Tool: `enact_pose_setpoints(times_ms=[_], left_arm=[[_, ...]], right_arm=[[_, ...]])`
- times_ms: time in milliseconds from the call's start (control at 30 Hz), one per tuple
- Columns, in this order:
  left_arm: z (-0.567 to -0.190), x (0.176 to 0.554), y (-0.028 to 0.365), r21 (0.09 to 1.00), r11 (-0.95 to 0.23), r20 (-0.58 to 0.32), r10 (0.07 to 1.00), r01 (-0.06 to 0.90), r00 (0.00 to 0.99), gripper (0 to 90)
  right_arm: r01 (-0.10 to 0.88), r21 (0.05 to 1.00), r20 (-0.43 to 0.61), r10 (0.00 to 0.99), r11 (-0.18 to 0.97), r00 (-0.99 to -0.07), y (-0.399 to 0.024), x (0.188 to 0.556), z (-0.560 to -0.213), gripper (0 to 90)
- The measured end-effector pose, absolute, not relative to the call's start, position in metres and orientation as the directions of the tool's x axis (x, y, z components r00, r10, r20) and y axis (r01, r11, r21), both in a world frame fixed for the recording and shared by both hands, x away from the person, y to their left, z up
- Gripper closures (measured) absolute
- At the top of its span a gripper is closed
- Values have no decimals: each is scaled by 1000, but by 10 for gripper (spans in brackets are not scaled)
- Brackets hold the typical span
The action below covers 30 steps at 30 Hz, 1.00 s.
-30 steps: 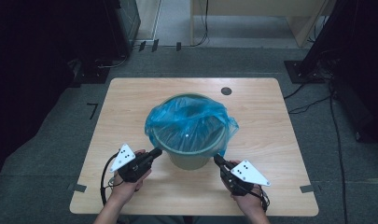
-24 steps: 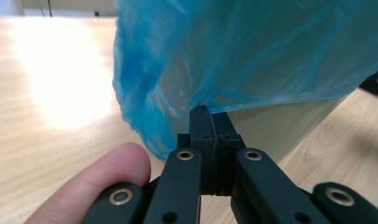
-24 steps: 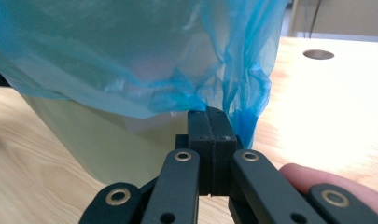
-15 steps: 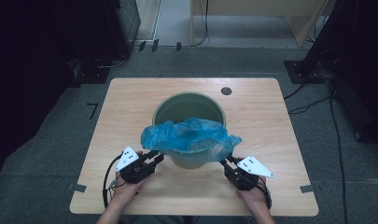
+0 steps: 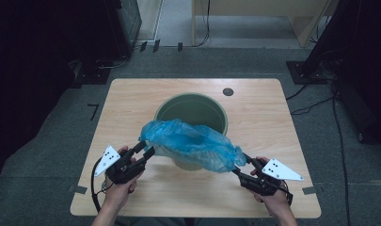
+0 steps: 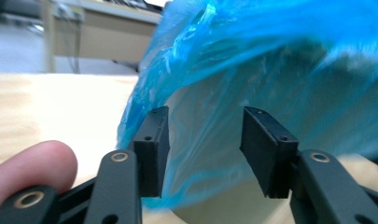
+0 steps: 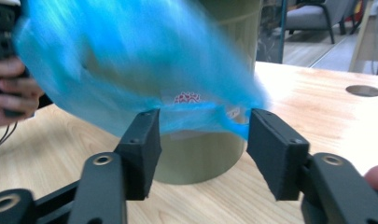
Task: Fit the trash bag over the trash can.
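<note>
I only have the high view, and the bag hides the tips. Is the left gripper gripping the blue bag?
Observer: No. The left gripper has just been opening. Its fingers stand apart and the blue bag is loose at the gap.
Operator: And the right one?
Observer: The right gripper has just been opening too. The bag's edge hangs at the gap between its fingers, not pinched.
Operator: Anything marked near that edge?
Observer: A small red print shows at the bag's lower edge, in front of the green bin.
</note>
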State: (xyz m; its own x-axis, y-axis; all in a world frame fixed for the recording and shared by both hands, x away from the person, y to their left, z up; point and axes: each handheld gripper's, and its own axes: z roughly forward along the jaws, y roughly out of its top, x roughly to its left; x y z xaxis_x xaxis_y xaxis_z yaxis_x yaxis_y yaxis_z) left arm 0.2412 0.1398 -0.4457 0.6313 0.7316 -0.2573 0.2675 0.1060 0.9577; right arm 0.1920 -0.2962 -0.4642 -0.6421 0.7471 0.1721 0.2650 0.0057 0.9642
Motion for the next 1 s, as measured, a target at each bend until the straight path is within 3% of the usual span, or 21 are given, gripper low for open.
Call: enact_pose_setpoints(times_ms=[267, 533, 1000], left_arm=[[-429, 244, 134, 969, 94, -221, 750, 230, 623, 479], [-418, 254, 125, 969, 110, -220, 784, 219, 580, 488], [-408, 259, 124, 969, 130, -227, 806, 210, 547, 488]], right_arm=[[225, 973, 132, 678, 51, -723, -304, 185, -456, 425], [210, 977, 139, 609, 46, -781, -313, 175, -447, 327], [144, 989, 92, 585, 43, -806, -311, 163, -424, 199]])
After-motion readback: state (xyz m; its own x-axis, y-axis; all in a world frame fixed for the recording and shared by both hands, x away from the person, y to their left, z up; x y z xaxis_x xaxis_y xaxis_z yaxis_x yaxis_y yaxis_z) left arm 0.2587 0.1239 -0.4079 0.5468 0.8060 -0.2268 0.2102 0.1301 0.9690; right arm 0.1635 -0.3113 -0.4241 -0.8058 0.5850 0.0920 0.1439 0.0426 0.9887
